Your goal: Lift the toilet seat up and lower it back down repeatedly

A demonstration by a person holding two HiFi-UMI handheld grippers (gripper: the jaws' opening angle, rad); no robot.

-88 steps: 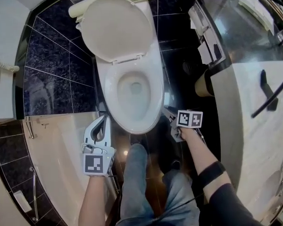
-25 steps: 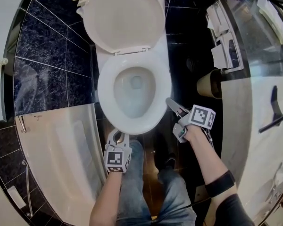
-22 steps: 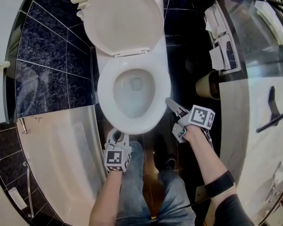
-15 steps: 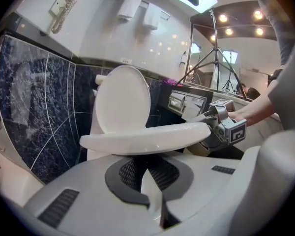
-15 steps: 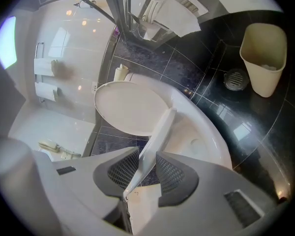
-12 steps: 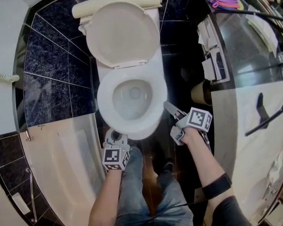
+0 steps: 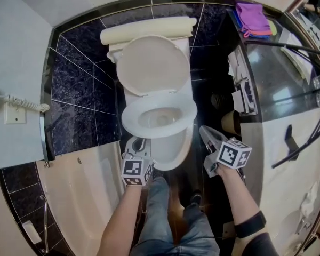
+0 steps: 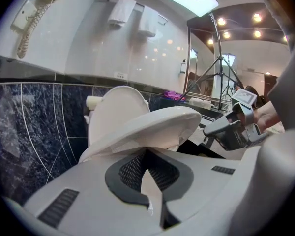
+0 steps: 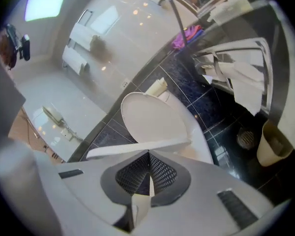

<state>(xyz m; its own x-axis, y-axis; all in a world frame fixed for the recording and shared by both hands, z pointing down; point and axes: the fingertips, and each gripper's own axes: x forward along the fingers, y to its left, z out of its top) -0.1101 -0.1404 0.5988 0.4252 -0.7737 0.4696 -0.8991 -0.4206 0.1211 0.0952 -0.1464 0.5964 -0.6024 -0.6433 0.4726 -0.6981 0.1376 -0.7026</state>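
seat: the toilet seat (image 7: 188, 111) looks to be lying flat on the bowl (image 7: 173, 152) from the head view, as far as we can tell

lid: the lid (image 7: 154, 64) is up, leaning back against the cream tank (image 7: 148, 31)

left gripper: our left gripper (image 8: 146, 155) is low at the bowl's front left. In its own view the tips point right up at the underside edge of the rim, but we can't tell if they actually touch it.

left fingers: pressed together tip to tip, with nothing caught between them

right gripper: our right gripper (image 9: 148, 156) sits off the bowl's right side over the dark floor, apart from the porcelain. It's aimed at the toilet, and its view has the seat as a flat band with the lid standing behind it.

right fingers: also closed on each other, nothing in there

us: standing right in front of the bowl, jeans legs (image 7: 157, 217) between the two grippers

around: there's dark marbled tile (image 7: 77, 89) behind and left of the toilet, and a white bathtub (image 7: 80, 196) at lower left. A corded wall phone (image 7: 13, 108) is on the left wall, and a purple cloth (image 7: 254, 16) is up on the counter at top right.

also: a beige cylinder thing (image 7: 230, 122) stands on the floor just right of the bowl, near the right gripper
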